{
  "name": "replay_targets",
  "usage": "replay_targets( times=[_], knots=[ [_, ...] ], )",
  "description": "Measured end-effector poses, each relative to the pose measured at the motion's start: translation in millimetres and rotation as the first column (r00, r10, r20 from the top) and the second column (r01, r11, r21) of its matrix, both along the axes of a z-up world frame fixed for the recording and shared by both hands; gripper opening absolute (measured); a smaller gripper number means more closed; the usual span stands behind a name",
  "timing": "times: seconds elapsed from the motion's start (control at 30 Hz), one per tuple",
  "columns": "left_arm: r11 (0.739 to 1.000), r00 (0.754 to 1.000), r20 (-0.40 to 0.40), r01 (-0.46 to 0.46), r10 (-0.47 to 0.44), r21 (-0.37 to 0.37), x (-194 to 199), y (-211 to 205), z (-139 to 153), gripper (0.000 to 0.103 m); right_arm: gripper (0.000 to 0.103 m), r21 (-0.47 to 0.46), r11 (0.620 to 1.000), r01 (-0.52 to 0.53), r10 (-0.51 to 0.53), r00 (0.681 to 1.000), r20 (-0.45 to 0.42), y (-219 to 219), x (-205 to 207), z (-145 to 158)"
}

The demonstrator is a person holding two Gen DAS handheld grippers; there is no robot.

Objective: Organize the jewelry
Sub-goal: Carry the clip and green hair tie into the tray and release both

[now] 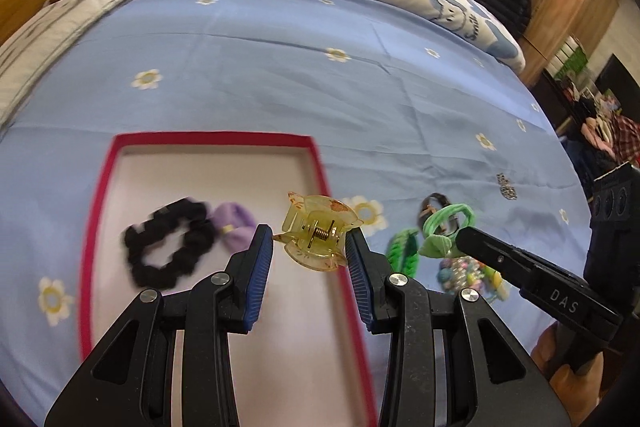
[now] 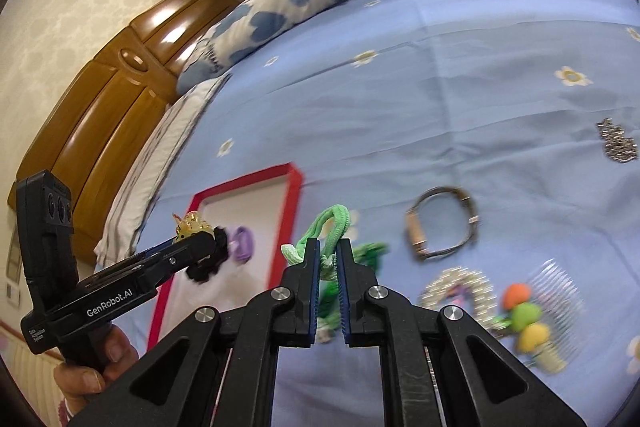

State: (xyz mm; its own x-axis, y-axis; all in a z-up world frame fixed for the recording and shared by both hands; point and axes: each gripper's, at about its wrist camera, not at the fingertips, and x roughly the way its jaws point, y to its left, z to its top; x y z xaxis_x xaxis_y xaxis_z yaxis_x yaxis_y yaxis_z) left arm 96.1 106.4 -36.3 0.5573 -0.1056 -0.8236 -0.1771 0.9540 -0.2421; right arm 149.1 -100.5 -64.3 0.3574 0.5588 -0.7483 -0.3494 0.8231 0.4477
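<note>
Scrunchie (image 1: 166, 243) in the box (image 1: 100, 187) — watch (image 2: 442, 229) lies right of it.

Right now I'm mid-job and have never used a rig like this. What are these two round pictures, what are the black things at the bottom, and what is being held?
There is no robot arm: a person holds a pair of black tongs with blue pads in each hand, each carrying a wide-angle camera that looks forward along its fingers.

The left wrist view shows the left tongs gripping a yellow claw clip over a red-rimmed box on the blue flowered bedsheet. A black scrunchie and a purple hair tie already lie inside.

The right wrist view shows the right tongs closed on a green hair tie. Still on the sheet are a bracelet, a beaded loop, a comb with coloured pompoms and a small sparkly piece.
</note>
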Motion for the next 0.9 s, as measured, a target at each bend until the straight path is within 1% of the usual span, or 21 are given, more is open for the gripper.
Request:
replay_targets(
  times=[0.2,0.43,0.7,0.9],
  knots=[
    [0.999,0.999,-0.01,-0.048,0.048,0.008,-24.2,28.2,-3.0,0.036,0.008,-0.001,0.997,-0.081,0.081,0.997,-0.003,40.6,-18.7,-0.1],
    [0.996,0.995,-0.031,-0.092,0.092,0.011,-40.0,58.4,-13.8,0.036,0.008,-0.012,0.991,-0.131,0.131,0.991,-0.007,76.2,-30.5,-6.2],
    [0.993,0.99,-0.083,-0.116,0.117,0.025,-38.8,75.2,-39.6,0.036,0.008,-0.037,0.985,-0.168,0.167,0.985,-0.033,106.2,-30.2,-23.4],
    [0.992,0.986,-0.109,-0.122,0.125,0.037,-31.4,77.1,-53.2,0.036,0.008,-0.069,0.979,-0.193,0.189,0.98,-0.057,123.5,-26.9,-39.9]
  ],
)
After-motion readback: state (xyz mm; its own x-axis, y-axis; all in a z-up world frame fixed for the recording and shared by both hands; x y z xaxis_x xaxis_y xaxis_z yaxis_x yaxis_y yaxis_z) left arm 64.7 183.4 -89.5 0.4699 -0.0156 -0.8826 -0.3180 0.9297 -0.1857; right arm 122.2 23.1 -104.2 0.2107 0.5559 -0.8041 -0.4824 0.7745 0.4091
